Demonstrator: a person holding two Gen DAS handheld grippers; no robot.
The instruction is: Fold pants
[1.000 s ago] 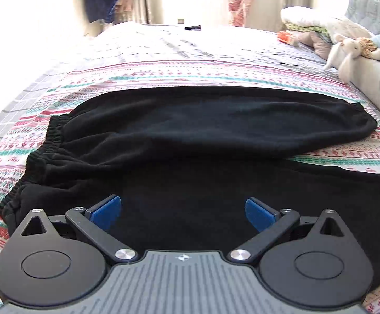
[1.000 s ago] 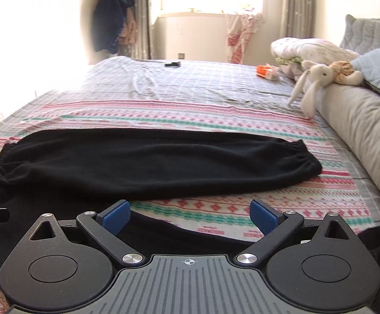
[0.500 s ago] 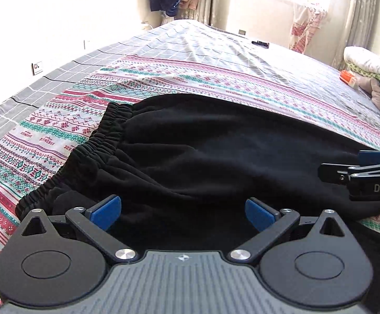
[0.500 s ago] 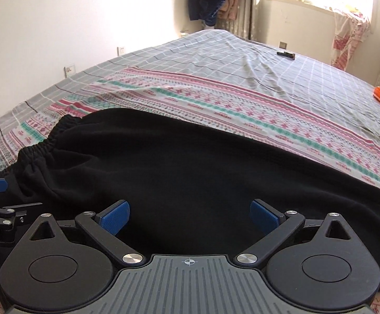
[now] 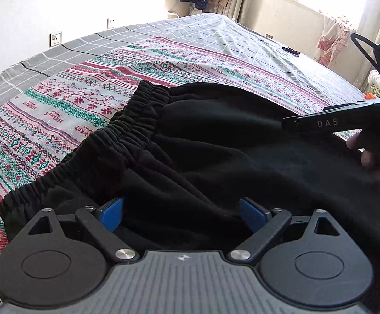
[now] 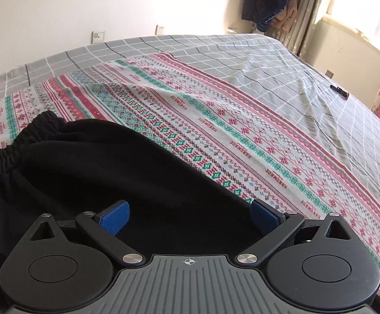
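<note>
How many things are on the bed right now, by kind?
Black pants: 1
Patterned blanket: 1
Small black item on the grey checked sheet: 1
Grippers over the pants: 2, left and right
Total: 5

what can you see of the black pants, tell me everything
The pants are black, of soft fleecy-looking cloth, with a gathered elastic waistband. They lie spread and rumpled on the patterned blanket, waistband to the left. The open left tongs and open right tongs both sit low over the cloth; whether the pads touch it cannot be told.
</note>
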